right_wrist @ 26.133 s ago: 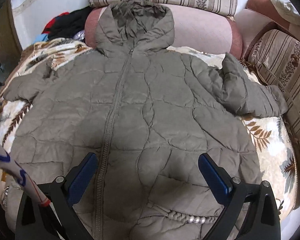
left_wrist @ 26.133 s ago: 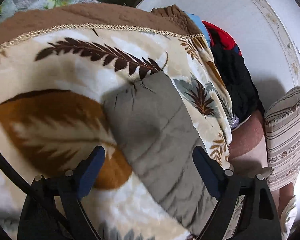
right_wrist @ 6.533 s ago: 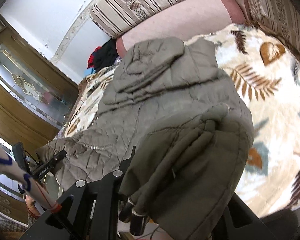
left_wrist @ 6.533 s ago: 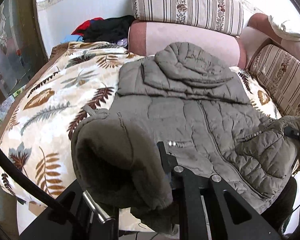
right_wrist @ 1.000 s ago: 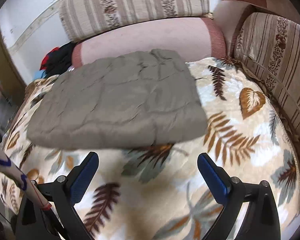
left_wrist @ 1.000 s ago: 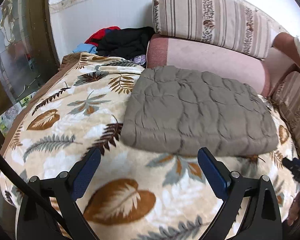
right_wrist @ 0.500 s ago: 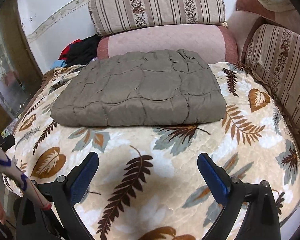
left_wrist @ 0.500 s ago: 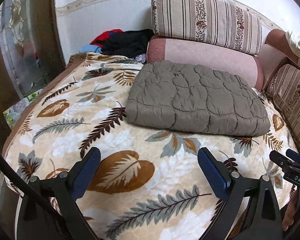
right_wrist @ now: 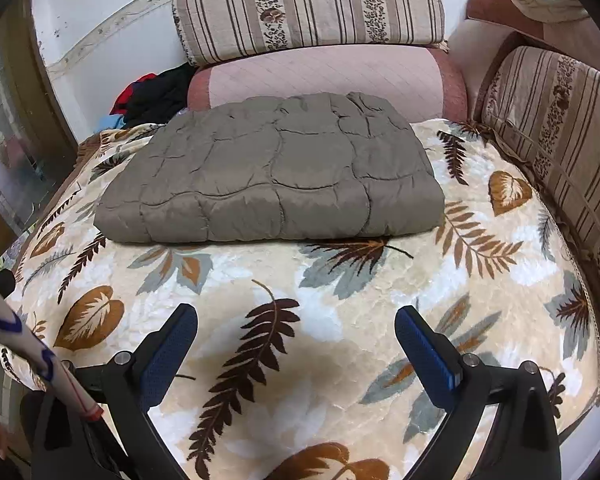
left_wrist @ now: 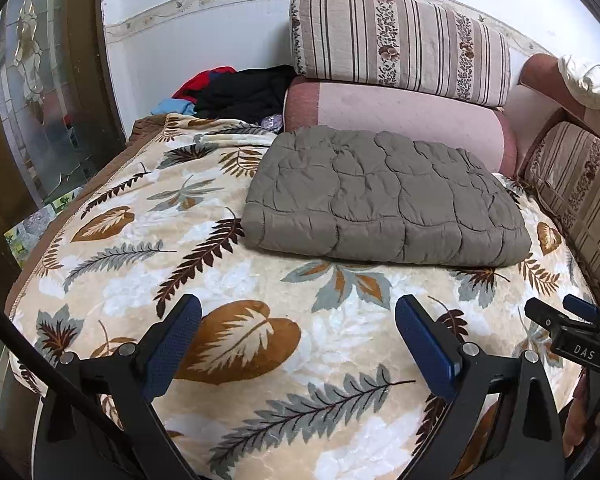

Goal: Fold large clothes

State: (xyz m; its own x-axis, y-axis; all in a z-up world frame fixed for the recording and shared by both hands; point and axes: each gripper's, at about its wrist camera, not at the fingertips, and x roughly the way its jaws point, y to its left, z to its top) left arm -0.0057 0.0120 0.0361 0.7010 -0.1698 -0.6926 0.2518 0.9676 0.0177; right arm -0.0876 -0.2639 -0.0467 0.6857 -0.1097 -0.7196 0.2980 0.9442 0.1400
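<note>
Left gripper [left_wrist: 298,334]: jaws spread wide, nothing between them, held above the leaf-print blanket [left_wrist: 236,344] near its front edge. Right gripper [right_wrist: 296,338]: same condition, jaws wide apart, empty, over the same blanket.

Folded jacket [left_wrist: 384,196]: lying flat as 1 compact quilted rectangle at the far side of the blanket, rear edge touching or just beside the pink bolster [left_wrist: 400,114]. Well apart from both grippers.

Step in hand: judged complete for this garment; no sleeve, hood or hem visible outside the rectangle. Next move, if any: fetch another item, probably from the clothes pile [left_wrist: 240,92] at the far left corner, calling for a long reach past the jacket.

View differences: left wrist view shows part of the right gripper at its right edge and the glass door [left_wrist: 32,92] more fully. Right wrist view shows the striped side cushion [right_wrist: 560,152] at length, plus a white stick [right_wrist: 40,360] crossing the lower left corner.
</note>
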